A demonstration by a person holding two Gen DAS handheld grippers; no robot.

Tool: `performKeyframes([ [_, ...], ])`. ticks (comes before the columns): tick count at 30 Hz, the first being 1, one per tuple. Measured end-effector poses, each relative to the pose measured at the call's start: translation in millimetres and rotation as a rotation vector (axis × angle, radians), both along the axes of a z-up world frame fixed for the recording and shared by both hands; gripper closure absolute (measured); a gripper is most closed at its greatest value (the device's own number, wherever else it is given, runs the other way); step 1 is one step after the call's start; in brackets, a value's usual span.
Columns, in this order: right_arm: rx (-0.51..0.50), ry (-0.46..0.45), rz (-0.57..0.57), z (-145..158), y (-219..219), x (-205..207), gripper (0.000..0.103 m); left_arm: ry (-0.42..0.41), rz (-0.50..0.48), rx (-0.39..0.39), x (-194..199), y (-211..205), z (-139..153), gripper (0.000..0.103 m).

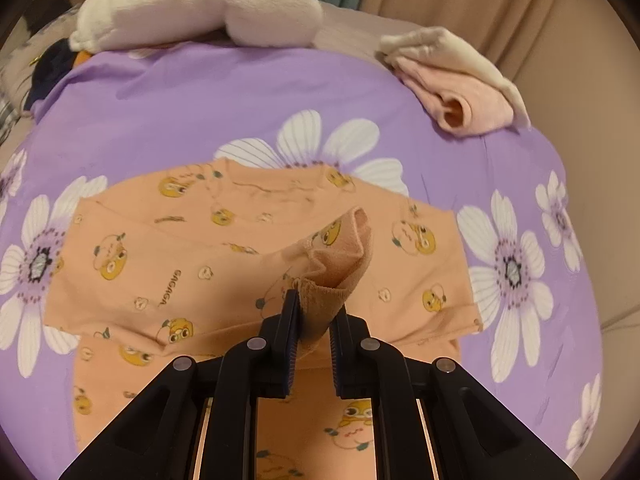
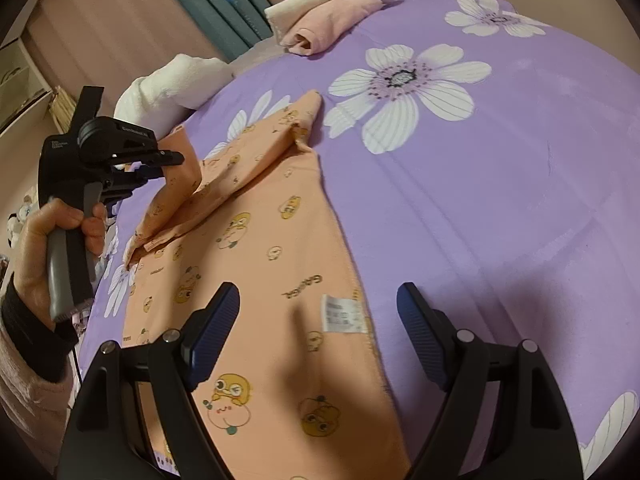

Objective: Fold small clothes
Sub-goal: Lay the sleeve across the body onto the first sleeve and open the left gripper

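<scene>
Peach cotton fills the left wrist view: the left gripper [image 1: 314,312] pinches the cuff of a sleeve [image 1: 336,264] between its fingers, lifted above the small shirt [image 1: 180,256] that lies flat just ahead on the purple flowered sheet [image 1: 240,96]. Far ahead to the right sits a folded pink and cream pile [image 1: 456,80]; far ahead to the left, a white plush [image 1: 200,4].

In the right wrist view, the right gripper [image 2: 318,312] hovers with fingers spread wide over the shirt's hem, a white label [image 2: 344,314] between them. Ahead to the left, the left hand [image 2: 56,240] grips the other gripper.
</scene>
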State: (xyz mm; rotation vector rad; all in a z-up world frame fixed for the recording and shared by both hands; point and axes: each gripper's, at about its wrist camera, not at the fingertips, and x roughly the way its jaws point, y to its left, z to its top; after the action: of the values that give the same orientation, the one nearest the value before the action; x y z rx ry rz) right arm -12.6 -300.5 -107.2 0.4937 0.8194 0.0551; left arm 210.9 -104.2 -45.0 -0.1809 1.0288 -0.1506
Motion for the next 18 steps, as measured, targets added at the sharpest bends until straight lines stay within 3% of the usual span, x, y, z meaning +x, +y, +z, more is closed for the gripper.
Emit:
performKeyframes([
  [7, 0.009, 0.008, -0.015, -6, -7, 0, 0.022, -0.058, -0.012, 0.019, -8, -17, 12, 0.094],
  [12, 0.010, 0.008, -0.014, -7, -5, 1, 0.020, -0.088, -0.072, 0.002, -12, -40, 26, 0.094],
  [18, 0.011, 0.009, -0.016, -6, -7, -2, 0.021, -0.002, -0.094, 0.035, -1, -62, -2, 0.094],
])
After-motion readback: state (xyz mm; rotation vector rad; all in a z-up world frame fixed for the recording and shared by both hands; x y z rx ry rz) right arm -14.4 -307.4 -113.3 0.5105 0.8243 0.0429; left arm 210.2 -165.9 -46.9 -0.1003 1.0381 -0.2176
